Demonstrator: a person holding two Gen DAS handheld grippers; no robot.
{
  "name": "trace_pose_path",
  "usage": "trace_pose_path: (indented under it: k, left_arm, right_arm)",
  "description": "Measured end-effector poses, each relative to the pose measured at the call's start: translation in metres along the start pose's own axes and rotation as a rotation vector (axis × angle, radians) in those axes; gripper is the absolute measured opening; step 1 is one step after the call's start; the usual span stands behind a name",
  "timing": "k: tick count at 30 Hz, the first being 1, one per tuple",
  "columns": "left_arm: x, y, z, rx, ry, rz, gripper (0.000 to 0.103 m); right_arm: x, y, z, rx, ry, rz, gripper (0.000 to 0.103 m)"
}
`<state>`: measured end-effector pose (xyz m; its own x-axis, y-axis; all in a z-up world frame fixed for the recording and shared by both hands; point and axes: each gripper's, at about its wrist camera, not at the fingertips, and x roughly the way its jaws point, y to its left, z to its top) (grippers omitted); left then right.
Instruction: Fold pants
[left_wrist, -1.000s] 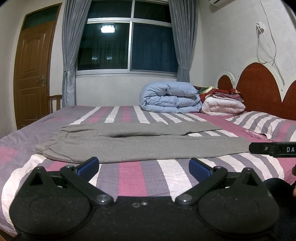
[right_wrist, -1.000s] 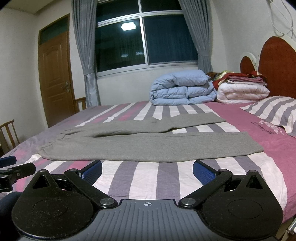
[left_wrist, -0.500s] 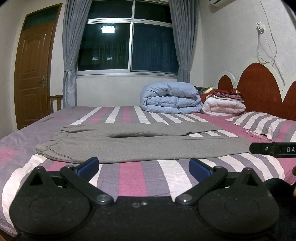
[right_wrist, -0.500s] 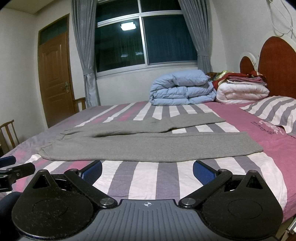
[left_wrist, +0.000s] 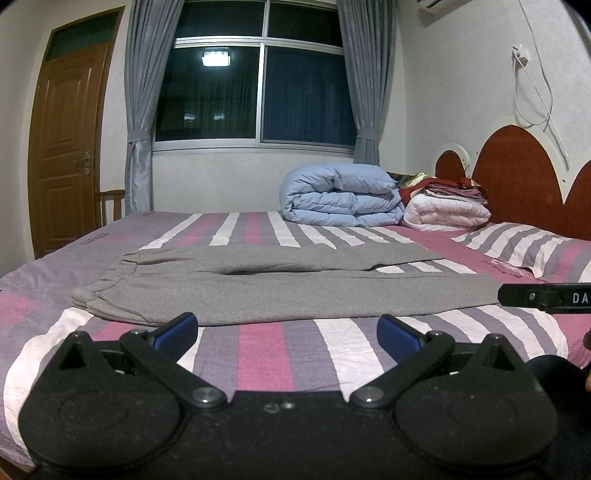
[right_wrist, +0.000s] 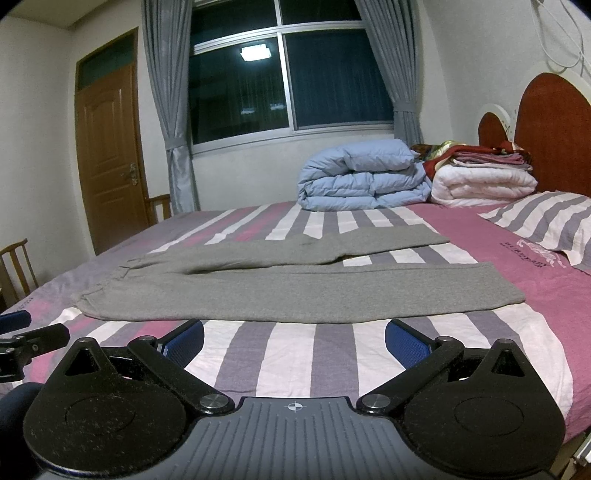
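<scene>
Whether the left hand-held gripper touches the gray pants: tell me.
Apart. The left wrist view shows striped sheet between the open left hand-held gripper and gray pants.

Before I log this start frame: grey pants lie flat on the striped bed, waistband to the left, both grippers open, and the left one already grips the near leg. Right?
Not quite. The left gripper grips nothing: in the left wrist view its blue fingers stand apart over bare striped bed, short of the grey pants. The rest holds: pants flat, waistband left, right gripper open too.
</scene>
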<state>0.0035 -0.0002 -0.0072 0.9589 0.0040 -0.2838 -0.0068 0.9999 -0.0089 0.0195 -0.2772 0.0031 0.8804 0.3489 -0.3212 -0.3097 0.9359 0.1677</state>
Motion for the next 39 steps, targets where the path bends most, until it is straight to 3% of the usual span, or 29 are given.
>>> trace_pose_path:
  k: [15,23,30,36,39]
  left_arm:
    - [0.0,0.0,0.0,-0.007,0.002,0.005,0.097]
    - [0.008,0.023,0.01,-0.054,0.029,0.012,0.097]
    - [0.05,0.081,0.035,-0.017,0.073,0.06,0.097]
    - [0.099,0.163,0.072,-0.01,0.108,0.156,0.097]
    - [0.131,0.203,0.091,-0.019,0.135,0.166,0.097]
  right_arm:
    - [0.0,-0.002,0.0,0.007,0.003,0.007,0.103]
    - [0.018,-0.021,0.018,0.016,0.007,0.041,0.103]
    - [0.07,-0.024,0.06,-0.028,0.023,0.12,0.103]
    - [0.119,-0.027,0.113,-0.074,-0.008,0.174,0.103]
    - [0.152,-0.024,0.134,-0.107,-0.022,0.169,0.103]
